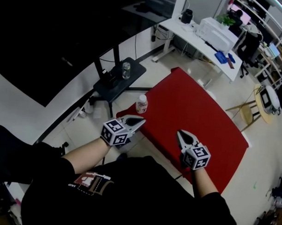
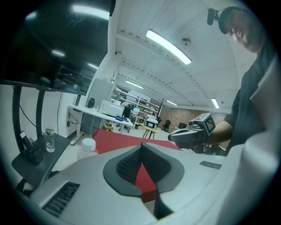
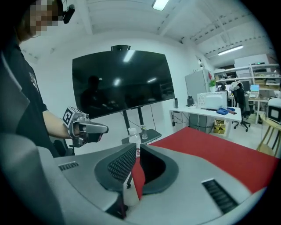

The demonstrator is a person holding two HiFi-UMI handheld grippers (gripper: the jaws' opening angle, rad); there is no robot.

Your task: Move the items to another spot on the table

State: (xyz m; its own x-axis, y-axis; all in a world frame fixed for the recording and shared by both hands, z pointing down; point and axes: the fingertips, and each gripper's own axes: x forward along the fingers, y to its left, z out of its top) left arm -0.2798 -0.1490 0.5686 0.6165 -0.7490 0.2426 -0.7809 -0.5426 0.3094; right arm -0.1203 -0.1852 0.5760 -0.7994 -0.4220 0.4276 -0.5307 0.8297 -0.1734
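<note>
A small white bottle (image 1: 141,103) with a red label stands upright at the near left corner of the red table (image 1: 196,111). My left gripper (image 1: 141,119) hovers just below that corner, a little short of the bottle, with its jaws shut and nothing in them. In the left gripper view the bottle (image 2: 88,147) shows left of the jaw tips (image 2: 141,146). My right gripper (image 1: 179,132) hangs over the table's near edge, its jaws parted by a crack and empty. The right gripper view looks along them at the bottle (image 3: 133,136), with the left gripper (image 3: 105,128) beside it.
A black side table (image 1: 115,81) left of the red one carries a clear bottle (image 1: 126,70). A large dark screen (image 1: 51,37) fills the far left. A white desk (image 1: 203,36) with office gear stands behind, and a wooden stool (image 1: 249,111) at the right.
</note>
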